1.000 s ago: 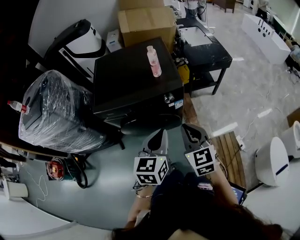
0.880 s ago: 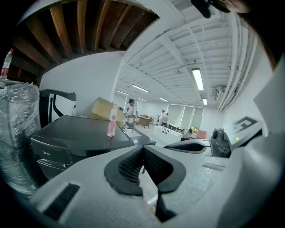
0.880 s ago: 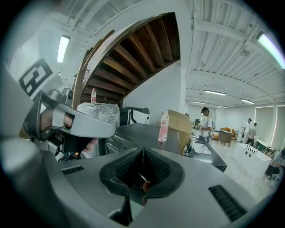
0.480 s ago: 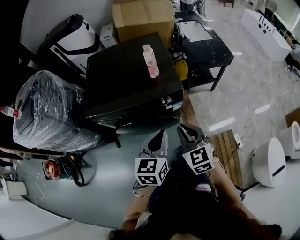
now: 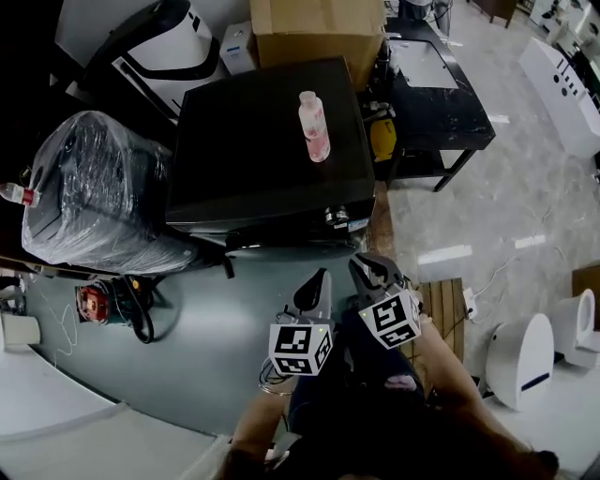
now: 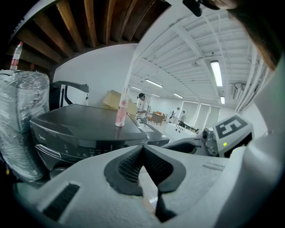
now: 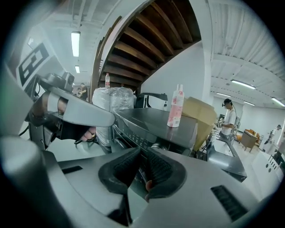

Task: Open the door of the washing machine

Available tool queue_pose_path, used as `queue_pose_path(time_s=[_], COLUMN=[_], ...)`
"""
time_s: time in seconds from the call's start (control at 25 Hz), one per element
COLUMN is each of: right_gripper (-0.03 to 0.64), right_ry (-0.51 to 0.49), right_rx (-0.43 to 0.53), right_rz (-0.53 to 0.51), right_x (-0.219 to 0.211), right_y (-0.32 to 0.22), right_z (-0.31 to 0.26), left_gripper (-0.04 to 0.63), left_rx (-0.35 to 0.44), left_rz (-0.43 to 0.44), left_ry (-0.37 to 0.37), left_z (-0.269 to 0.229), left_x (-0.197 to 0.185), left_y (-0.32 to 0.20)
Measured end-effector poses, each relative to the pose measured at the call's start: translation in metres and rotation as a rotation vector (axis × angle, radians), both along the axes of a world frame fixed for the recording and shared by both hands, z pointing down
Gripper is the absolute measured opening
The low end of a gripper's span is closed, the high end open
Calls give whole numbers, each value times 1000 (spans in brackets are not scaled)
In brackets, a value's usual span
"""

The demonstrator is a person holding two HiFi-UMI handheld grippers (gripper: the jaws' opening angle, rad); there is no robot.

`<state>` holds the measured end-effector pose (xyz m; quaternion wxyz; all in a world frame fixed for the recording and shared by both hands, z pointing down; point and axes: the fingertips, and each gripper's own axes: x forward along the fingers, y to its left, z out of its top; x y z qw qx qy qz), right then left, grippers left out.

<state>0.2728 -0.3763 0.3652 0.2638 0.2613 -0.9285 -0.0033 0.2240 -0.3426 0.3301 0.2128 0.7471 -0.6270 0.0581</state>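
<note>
The black washing machine [image 5: 267, 141] stands ahead of me with a pink bottle [image 5: 314, 127] upright on its lid. Only the top strip of its front [image 5: 281, 239] shows in the head view, and the door is hidden below it. My left gripper [image 5: 315, 284] hangs in front of the machine, apart from it, shut with its tips touching and nothing between them [image 6: 142, 147]. My right gripper [image 5: 373, 272] is beside it, aimed at the control panel [image 7: 138, 140]. Its jaws are opening, a narrow gap shows, and nothing is between them [image 7: 141, 152].
A plastic-wrapped appliance [image 5: 94, 187] stands left of the machine and a cardboard box [image 5: 319, 23] behind it. A black table [image 5: 436, 89] is to the right. A red tool [image 5: 94, 302] lies on the floor at left, and wooden slats [image 5: 441, 300] at right.
Both grippers have sunk lower in front of the machine. The head view now looks more steeply down on the lid, so less of the machine's front shows.
</note>
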Motion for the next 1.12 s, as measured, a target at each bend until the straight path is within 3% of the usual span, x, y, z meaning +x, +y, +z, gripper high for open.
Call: queue_pose_path(time_s=[0.16, 0.36, 0.64, 1.12], right_gripper=[38, 43, 48, 59], right_ry=[17, 30, 94, 208], right_rx=[-16, -39, -68, -102], right_rz=[-63, -154, -256, -304], right_x=[-4, -14, -32, -47], right_y=[-14, -23, -30, -49], right_z=[18, 45, 94, 183], left_gripper=[14, 14, 14, 14], left_rx=[-8, -56, -86, -130], left_rz=[-69, -123, -192, -217], left_ry=[23, -12, -6, -4], left_z=[17, 45, 77, 124], left_x=[-5, -7, -21, -40], left_y=[-11, -19, -26, -38])
